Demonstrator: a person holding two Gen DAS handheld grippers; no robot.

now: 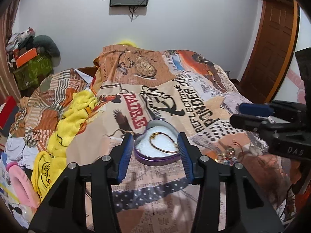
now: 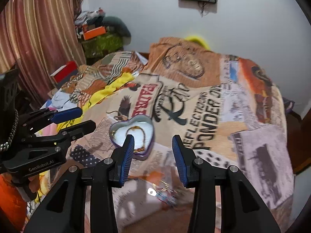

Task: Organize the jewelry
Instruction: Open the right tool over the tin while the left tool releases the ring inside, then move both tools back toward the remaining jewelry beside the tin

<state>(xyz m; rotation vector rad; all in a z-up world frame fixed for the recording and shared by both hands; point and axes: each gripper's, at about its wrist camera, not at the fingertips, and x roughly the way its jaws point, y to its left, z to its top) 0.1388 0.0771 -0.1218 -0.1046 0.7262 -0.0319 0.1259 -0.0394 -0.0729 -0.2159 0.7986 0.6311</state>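
Thin gold chain (image 1: 162, 141) lies in purple heart-shaped tin (image 1: 155, 158) on the bed, beyond left gripper (image 1: 154, 138) and right gripper (image 2: 153, 141); both sets of fingers open, empty.

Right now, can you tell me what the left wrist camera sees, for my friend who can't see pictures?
A purple heart-shaped tin with a gold chain inside sits on a printed bedspread, just beyond the open, empty left gripper. The right gripper reaches in from the right, above a small pile of jewelry. Yellow cloth lies to the left.
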